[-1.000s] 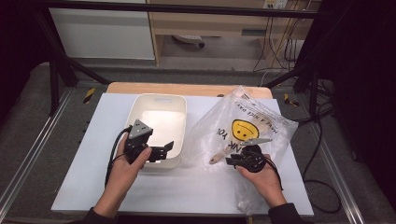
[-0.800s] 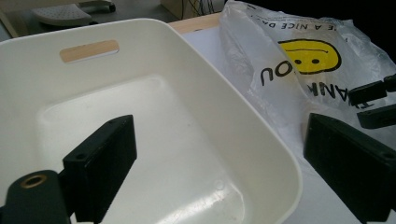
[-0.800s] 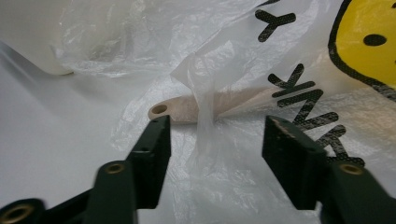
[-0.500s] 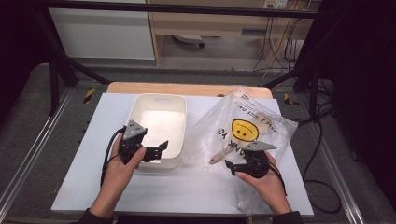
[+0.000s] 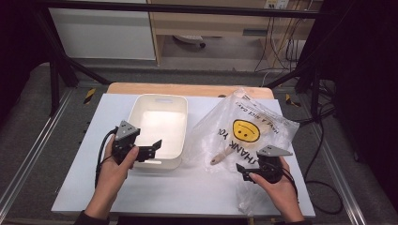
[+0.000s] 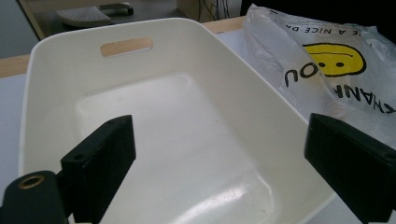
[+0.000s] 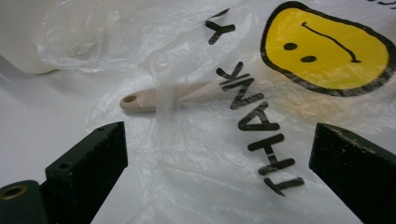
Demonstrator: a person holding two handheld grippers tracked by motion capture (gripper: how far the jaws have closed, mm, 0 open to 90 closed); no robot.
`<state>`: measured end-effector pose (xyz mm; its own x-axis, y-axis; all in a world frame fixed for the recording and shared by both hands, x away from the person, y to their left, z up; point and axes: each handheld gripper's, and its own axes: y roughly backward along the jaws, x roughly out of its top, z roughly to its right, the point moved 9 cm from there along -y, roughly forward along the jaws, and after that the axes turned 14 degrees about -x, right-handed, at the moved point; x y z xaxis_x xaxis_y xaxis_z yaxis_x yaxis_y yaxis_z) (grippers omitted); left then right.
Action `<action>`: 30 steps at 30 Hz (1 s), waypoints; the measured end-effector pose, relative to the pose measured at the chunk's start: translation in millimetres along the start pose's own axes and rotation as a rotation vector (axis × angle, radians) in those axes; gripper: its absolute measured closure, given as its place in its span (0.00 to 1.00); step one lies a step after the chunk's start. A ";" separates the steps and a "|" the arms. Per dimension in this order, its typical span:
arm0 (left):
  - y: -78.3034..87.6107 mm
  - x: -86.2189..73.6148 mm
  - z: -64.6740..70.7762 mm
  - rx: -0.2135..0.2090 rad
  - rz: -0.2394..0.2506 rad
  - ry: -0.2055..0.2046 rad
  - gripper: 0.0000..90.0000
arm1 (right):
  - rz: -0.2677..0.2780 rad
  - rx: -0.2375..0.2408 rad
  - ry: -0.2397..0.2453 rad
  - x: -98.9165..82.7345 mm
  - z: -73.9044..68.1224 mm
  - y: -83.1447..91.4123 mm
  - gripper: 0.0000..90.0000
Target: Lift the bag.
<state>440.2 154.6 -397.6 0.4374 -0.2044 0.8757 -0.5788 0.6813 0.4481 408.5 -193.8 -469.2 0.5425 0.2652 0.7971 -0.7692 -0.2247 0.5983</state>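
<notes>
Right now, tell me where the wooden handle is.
In the high view the wooden handle pokes out of the plastic bag on the table's right half, between the white tub and the right tool.

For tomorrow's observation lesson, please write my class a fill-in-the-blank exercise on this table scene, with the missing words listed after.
1. The clear plastic bag bears a yellow ____ face.
2. The handle of the wooden utensil sticks out of the ____.
3. The left gripper hovers over the rim of the cream plastic ____.
4. The jaws of the right gripper stand ____.

Missing words: smiley; bag; tub; open
</notes>
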 end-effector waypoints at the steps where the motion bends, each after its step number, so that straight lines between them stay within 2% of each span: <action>1: 0.6 -0.1 -0.5 0.001 -0.001 -0.001 0.10 | 0.001 -0.004 -0.009 -1.1 2.1 1.9 0.06; 5: 0.9 -1.5 -1.2 0.005 -0.005 -0.001 0.10 | 0.005 -0.021 -0.032 -5.9 12.0 7.4 0.06; 15: 2.4 -1.1 -1.5 0.011 -0.003 -0.001 0.09 | -0.047 -0.060 -0.051 -29.1 27.0 13.8 0.06; 21: 2.1 -2.1 -2.5 0.014 -0.005 -0.003 0.09 | -0.081 -0.125 -0.090 -46.2 47.3 19.4 0.05; 24: 2.3 -3.5 -5.6 0.019 -0.010 0.000 0.09 | -0.111 -0.163 -0.104 -54.8 55.6 20.1 0.05; 30: 3.7 -5.0 -11.3 0.029 -0.006 0.014 0.09 | -0.197 -0.166 -0.129 -68.2 57.1 14.1 0.06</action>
<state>443.6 166.0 -402.4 0.4504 -0.1989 0.8704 -0.5959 0.6590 0.4589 379.9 -268.6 -510.5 0.7172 0.1642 0.6772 -0.6838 -0.0211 0.7293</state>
